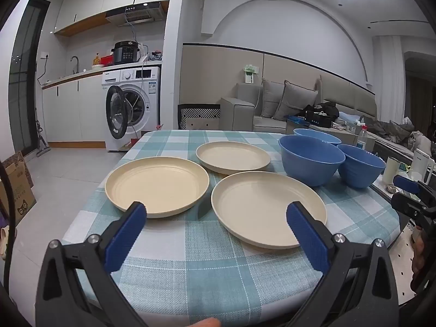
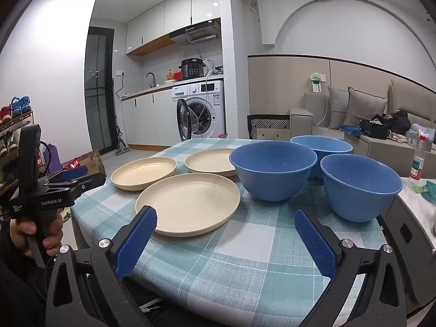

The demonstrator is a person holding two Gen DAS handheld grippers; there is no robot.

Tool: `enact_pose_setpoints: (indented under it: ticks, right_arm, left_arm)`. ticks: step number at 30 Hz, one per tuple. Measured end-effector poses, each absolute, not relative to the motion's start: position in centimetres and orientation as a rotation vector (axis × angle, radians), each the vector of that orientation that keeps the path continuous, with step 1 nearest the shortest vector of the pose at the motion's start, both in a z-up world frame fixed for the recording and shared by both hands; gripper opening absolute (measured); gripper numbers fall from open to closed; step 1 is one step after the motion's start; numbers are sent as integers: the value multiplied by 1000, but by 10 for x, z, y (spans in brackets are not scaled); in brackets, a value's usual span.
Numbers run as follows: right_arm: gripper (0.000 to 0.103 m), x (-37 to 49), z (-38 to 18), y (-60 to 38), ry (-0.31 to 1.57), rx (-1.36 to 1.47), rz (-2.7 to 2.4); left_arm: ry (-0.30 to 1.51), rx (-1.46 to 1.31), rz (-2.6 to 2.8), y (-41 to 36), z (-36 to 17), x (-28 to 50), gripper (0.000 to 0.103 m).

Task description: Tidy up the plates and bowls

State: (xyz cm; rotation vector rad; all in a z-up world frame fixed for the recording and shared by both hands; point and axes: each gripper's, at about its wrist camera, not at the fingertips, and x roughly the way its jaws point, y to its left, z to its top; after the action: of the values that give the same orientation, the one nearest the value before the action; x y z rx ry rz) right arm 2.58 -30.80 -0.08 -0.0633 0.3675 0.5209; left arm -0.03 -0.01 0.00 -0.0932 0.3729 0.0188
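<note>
Three cream plates lie apart on the checked tablecloth: a left plate (image 1: 156, 184) (image 2: 144, 173), a far plate (image 1: 233, 156) (image 2: 209, 162) and a near plate (image 1: 268, 207) (image 2: 188, 203). Three blue bowls stand upright to their right: a middle bowl (image 1: 310, 159) (image 2: 272, 170), a far bowl (image 1: 317, 135) (image 2: 321, 147) and a right bowl (image 1: 361, 167) (image 2: 359, 186). My left gripper (image 1: 216, 212) is open and empty over the table's near edge, short of the plates. My right gripper (image 2: 226, 216) is open and empty too, between the near plate and the right bowl.
The table (image 1: 190, 259) has a rounded near edge. A side counter on the right holds a bottle (image 2: 417, 163) and cups (image 1: 391, 169). A washing machine (image 1: 130, 106) with its door open and a sofa (image 1: 286, 103) stand beyond. A hand (image 2: 32, 231) grips the left tool.
</note>
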Motion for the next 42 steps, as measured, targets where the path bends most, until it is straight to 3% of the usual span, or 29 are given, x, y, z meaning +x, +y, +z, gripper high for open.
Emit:
enact_pose_setpoints:
  ticks: [42]
  right_arm:
    - [103, 22, 1, -306, 358, -77, 526]
  left_arm:
    - [371, -79, 14, -3, 1, -2, 103]
